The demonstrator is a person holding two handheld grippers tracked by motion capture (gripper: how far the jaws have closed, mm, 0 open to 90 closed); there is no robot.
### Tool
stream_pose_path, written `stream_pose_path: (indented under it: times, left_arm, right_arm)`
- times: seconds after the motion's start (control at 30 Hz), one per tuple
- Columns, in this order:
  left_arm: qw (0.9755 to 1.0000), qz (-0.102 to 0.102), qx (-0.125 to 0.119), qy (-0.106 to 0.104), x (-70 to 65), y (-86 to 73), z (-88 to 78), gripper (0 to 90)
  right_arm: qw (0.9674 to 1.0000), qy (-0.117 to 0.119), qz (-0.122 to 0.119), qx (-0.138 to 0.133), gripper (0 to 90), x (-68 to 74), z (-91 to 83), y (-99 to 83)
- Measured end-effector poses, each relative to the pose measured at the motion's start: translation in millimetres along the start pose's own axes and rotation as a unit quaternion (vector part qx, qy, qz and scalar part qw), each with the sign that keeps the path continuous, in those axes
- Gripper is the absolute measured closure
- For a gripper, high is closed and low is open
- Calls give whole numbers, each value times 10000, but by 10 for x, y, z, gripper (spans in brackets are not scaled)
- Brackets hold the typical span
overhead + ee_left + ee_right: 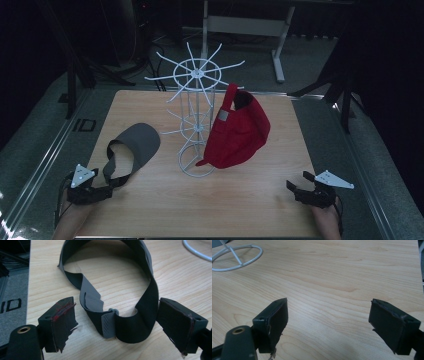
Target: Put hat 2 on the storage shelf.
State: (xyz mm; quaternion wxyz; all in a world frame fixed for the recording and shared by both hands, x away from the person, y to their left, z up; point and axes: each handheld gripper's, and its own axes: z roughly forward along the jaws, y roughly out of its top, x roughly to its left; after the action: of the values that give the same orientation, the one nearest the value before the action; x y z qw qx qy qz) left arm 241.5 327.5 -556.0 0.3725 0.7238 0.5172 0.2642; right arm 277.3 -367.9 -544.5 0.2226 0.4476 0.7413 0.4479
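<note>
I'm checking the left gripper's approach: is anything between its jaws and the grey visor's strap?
Nothing visible. The left gripper has its jaws open around the rear strap of the grey visor, with bare wooden table around it.

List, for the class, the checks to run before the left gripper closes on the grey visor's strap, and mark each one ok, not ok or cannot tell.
1. left gripper jaws open: ok.
2. strap of the grey visor lies between the jaws: ok.
3. Pads already pressing the strap: cannot tell; the right-hand pad looks very close to it.
4. right gripper open, nothing between its jaws: ok.
5. white wire rack upright, free prongs at top: ok.
6. red cap hangs on the rack, apart from the visor: ok.
</note>
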Motion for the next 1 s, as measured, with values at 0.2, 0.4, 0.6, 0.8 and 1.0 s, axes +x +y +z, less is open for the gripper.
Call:
stream_pose_path:
  times: [0.2,0.4,0.6,0.8,1.0]
  left_arm:
    - [9995,115,281,18,7,19,126,161]
    - [9989,105,460,-2,43,31,211,194]
    - [9983,248,509,-147,20,21,217,389]
    - [9979,340,450,-304,-3,5,196,726]
    - [9970,558,402,-341,-32,-8,187,843]
  right_arm:
    - [10000,15,8,30,158,2,13,-8]
    - [10000,8,-4,67,158,-4,20,-22]
    - [10000,0,19,63,158,-31,8,-36]
    - [10000,-13,29,65,158,-44,-1,-40]
    - [10000,11,39,59,158,-42,-3,-31]
